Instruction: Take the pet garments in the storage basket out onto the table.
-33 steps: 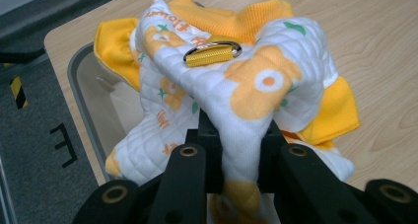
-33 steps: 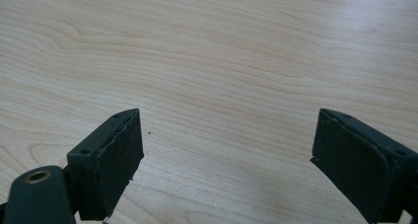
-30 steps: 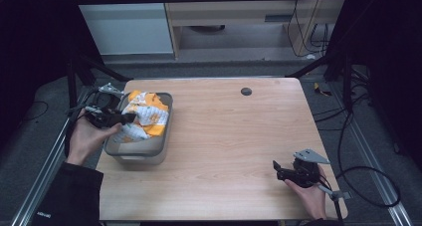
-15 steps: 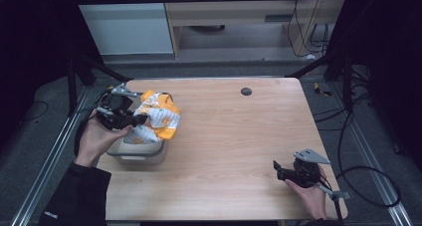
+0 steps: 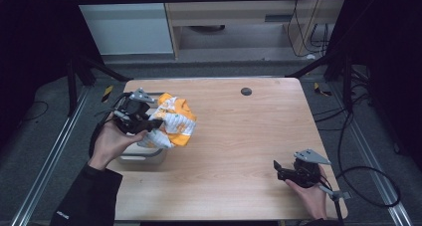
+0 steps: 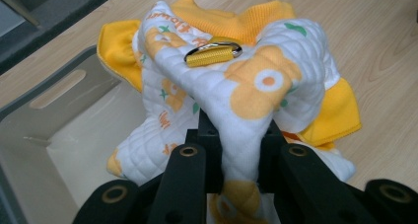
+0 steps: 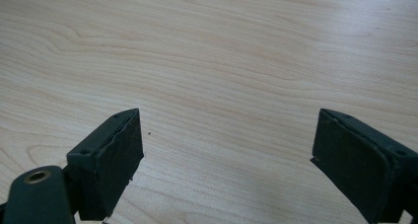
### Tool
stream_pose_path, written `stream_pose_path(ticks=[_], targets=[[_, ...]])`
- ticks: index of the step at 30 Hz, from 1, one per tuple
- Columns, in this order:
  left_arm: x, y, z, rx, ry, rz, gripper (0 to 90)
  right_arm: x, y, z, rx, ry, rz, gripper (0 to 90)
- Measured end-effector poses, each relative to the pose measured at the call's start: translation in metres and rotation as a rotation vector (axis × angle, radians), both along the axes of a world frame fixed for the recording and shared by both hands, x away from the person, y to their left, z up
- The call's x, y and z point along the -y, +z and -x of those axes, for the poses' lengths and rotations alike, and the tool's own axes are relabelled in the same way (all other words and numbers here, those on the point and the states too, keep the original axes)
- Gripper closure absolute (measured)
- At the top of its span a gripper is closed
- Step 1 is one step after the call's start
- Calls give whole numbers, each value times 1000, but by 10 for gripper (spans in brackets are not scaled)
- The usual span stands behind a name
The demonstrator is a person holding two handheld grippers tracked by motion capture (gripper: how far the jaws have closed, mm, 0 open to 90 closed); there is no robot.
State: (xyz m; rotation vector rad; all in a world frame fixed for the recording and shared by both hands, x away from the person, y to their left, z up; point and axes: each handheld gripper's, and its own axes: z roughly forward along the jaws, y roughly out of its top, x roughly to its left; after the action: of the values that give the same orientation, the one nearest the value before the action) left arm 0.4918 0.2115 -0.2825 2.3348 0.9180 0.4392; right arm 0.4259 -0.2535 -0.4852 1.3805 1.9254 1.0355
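One soft, light garment [image 5: 171, 122], left of centre in the high view, hung limp above the bin [image 5: 142, 154], pinched at a fold by the left gripper [image 6: 236, 150]; thicker seams likely grip best. Right gripper [image 7: 226, 150] gaped, holding nothing.

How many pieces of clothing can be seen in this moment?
1: a white and orange quilted garment, pinched in the left gripper and hanging above the grey bin's right edge and the table. The bin floor seen in the left gripper view looks bare; its remaining corners are hidden.
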Motion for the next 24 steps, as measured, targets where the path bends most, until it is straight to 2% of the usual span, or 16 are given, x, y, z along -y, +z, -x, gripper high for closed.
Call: stream_pose_path(ticks=[24], targets=[[47,-21,9,-19,-124,-8,790,1,0,1,5,-1,3,113]])
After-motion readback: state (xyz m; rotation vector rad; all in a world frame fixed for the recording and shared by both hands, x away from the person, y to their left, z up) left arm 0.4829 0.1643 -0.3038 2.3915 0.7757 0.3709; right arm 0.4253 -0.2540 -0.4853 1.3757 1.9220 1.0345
